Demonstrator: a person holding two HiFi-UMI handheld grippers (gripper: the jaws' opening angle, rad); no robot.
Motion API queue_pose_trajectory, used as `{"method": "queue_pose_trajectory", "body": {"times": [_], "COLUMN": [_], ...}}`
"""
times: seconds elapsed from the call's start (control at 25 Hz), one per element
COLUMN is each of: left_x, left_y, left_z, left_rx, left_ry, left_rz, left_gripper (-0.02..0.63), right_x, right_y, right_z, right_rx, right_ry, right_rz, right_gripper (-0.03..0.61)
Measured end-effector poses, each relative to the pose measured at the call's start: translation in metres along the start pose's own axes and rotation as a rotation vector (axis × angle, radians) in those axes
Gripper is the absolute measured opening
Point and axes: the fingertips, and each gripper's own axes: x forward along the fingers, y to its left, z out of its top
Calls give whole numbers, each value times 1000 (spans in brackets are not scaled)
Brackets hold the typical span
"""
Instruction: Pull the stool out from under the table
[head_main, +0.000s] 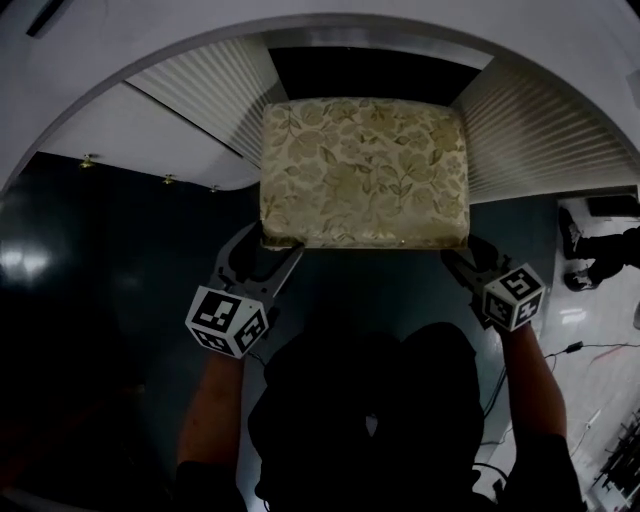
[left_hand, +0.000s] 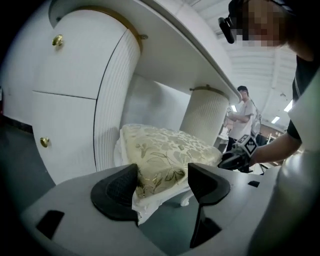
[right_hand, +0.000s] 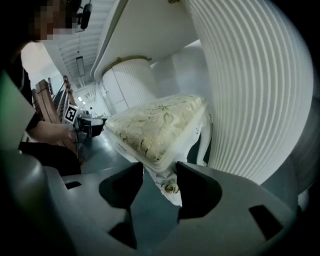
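The stool (head_main: 365, 170), a white frame with a gold floral cushion, stands in the knee gap of the white table (head_main: 320, 22), its near edge toward me. My left gripper (head_main: 268, 245) holds its near-left corner. In the left gripper view the cushion corner (left_hand: 160, 170) fills the space between the pads of that gripper (left_hand: 162, 182). My right gripper (head_main: 462, 255) holds the near-right corner. In the right gripper view the cushion edge and white frame with a gold rosette (right_hand: 170, 187) sit pinched between the pads of that gripper (right_hand: 160, 180).
Fluted white pedestals flank the stool on the left (head_main: 215, 85) and right (head_main: 540, 130). The left one has drawers with gold knobs (left_hand: 58, 41). The floor is dark and glossy (head_main: 100, 300). Cables (head_main: 580, 350) lie at the right. A person (left_hand: 245, 115) stands far behind.
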Motion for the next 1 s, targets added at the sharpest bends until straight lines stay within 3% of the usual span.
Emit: {"method": "queue_pose_trajectory", "body": {"times": [0.12, 0.28, 0.4, 0.64, 0.84, 1.0], "left_x": [4, 2, 5, 11, 14, 18], "left_y": [1, -3, -2, 1, 4, 6], "left_z": [5, 7, 8, 0, -3, -15], "left_rx": [-48, -118, -148, -170, -225, -205], "left_ry": [51, 175, 233, 253, 278, 270], "left_rz": [27, 66, 79, 114, 97, 68], "left_gripper": [320, 322, 322, 322, 322, 322], "right_x": [-1, -3, -1, 3, 6, 12], "right_y": [4, 14, 10, 6, 6, 6], "right_z": [2, 5, 7, 2, 6, 0], "right_rx": [14, 124, 127, 75, 138, 176], "right_ry": [66, 116, 148, 210, 219, 197], "right_rz": [-11, -7, -9, 54, 36, 20], "right_gripper": [204, 235, 236, 236, 236, 241]}}
